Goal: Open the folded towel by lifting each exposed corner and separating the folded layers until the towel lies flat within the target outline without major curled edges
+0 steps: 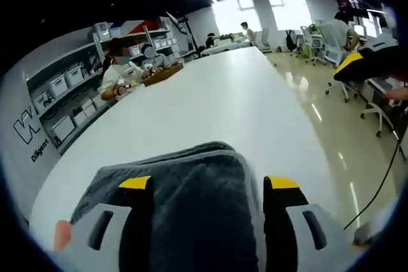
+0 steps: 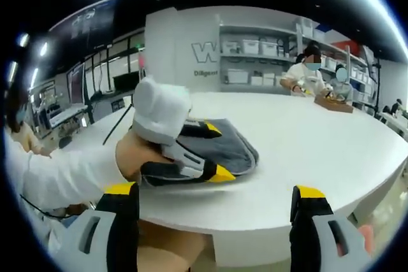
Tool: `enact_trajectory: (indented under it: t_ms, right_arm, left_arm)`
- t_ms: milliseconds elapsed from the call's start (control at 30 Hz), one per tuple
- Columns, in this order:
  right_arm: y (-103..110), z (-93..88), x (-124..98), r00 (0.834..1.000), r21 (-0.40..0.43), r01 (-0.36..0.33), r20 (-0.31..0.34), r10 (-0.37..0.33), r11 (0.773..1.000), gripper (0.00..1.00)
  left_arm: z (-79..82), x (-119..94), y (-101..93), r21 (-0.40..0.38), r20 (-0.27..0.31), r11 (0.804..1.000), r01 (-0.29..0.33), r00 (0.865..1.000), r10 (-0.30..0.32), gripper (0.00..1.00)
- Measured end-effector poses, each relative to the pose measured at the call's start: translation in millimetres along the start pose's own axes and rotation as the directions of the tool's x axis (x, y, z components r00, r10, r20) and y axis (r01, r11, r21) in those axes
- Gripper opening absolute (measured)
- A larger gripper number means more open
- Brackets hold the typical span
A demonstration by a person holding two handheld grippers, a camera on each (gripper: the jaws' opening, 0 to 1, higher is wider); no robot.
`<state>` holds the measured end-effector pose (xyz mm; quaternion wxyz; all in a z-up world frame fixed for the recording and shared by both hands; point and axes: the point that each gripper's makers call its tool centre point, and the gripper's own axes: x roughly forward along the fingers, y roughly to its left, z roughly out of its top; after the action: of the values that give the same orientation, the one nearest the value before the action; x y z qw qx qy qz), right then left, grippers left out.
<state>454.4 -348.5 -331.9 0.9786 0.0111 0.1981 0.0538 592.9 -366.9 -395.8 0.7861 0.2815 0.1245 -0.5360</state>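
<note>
Grey and thickly folded, the towel (image 1: 191, 189) lies at the near edge of the white table (image 1: 217, 100), and the left gripper (image 2: 210, 151) has its jaws spread wide to either side of the stack, holding nothing, while the right gripper (image 2: 217, 202) hangs open off the table's edge. To do this well I'd close on the top layer's corner only — not the whole stack — and peel it away from the edge. Bare tabletop stretches far ahead; the near rim is the limit.

The folded grey towel (image 1: 191, 189) is soft, nubbly matt cloth on a smooth, faintly glossy white table (image 1: 223, 100).
</note>
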Motion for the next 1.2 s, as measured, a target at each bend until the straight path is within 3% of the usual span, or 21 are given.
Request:
enact_trajectory:
  t_ms: [167, 500, 600, 767, 1200]
  right_arm:
    - [-1, 0.5, -1, 1.0, 0.005, -0.002, 0.004, 0.002, 1.0, 0.99]
    - [-7, 1.5, -4, 1.0, 0.021, 0.003, 0.01, -0.003, 1.0, 0.99]
    - [-8, 1.2, -4, 1.0, 0.026, 0.006, 0.011, -0.006, 1.0, 0.99]
    - [-7, 0.5, -5, 1.0, 0.028, 0.005, 0.014, -0.005, 1.0, 0.99]
    - [-9, -3.1, -5, 1.0, 0.03, 0.009, 0.004, -0.009, 0.999, 0.98]
  left_arm:
    - [-4.3, 6, -3.5, 0.001, -0.018, 1.0, 0.006, 1.0, -0.006, 0.61]
    - [8.4, 1, -0.3, 0.06, 0.019, 0.998, -0.026, 1.0, 0.025, 0.33]
    - [10.7, 4, -5.6, 0.052, 0.032, 0.999, 0.005, 0.999, -0.007, 0.31]
    - [5.4, 12, -13.5, 0.067, 0.005, 0.997, 0.041, 0.999, -0.041, 0.26]
    - [-1.9, 29, -21.8, 0.094, -0.03, 0.992, 0.079, 0.997, -0.076, 0.13]
